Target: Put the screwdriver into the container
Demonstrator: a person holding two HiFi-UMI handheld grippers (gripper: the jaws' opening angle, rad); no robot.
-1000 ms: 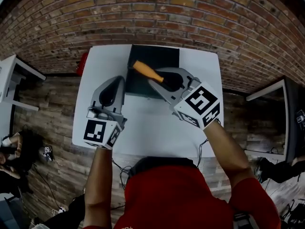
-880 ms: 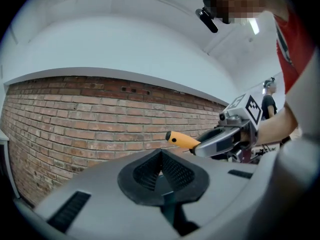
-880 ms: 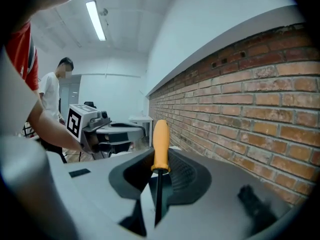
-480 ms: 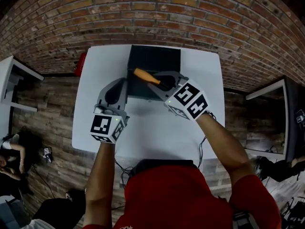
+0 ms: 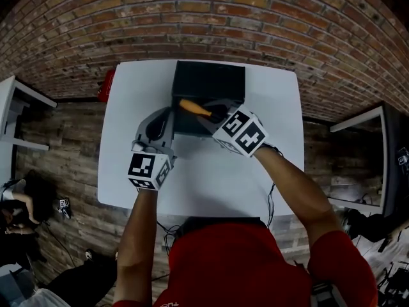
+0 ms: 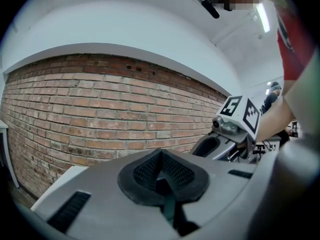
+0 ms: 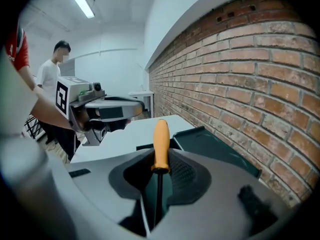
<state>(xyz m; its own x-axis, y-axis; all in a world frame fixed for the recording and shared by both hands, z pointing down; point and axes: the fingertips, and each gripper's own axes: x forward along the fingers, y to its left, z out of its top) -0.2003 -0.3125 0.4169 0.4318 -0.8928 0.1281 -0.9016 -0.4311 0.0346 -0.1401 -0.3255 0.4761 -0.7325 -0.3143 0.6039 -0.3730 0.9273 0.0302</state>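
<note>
Nearest the head camera was the person's red shirt (image 5: 236,267), with both bare forearms reaching forward over the white table (image 5: 121,114). The left gripper (image 5: 163,115) was held above the table just beside the container's near left corner. In its own view the jaws were pressed together with nothing between them, the black pads (image 6: 172,174) meeting in a closed seam. The right gripper (image 5: 213,112) was a little further forward, angled toward the left, its tip at the container's near edge.

The right gripper (image 7: 156,194) pinched the screwdriver (image 7: 160,141) by its thin dark shaft, just below the orange handle, which stuck out past the jaws. In the head view the screwdriver (image 5: 193,107) lay slantwise over the near part of the container (image 5: 211,78), handle pointing left and away. Whether it touched the container's wall or floor could not be told.

The container was a dark, open rectangular bin set at the far middle of the table, close to the brick wall (image 5: 204,24). From the right gripper view its rim (image 7: 215,146) showed just beyond the handle, with the left gripper (image 7: 136,107) off to the left over the table (image 7: 125,134). From the left gripper view the right gripper (image 6: 202,149) showed at the right, before the wall (image 6: 90,114).

A red thing (image 5: 107,85) sat against the table's far left edge. Further off in the right gripper view, a person in a white shirt (image 7: 50,76) stood in the room.
</note>
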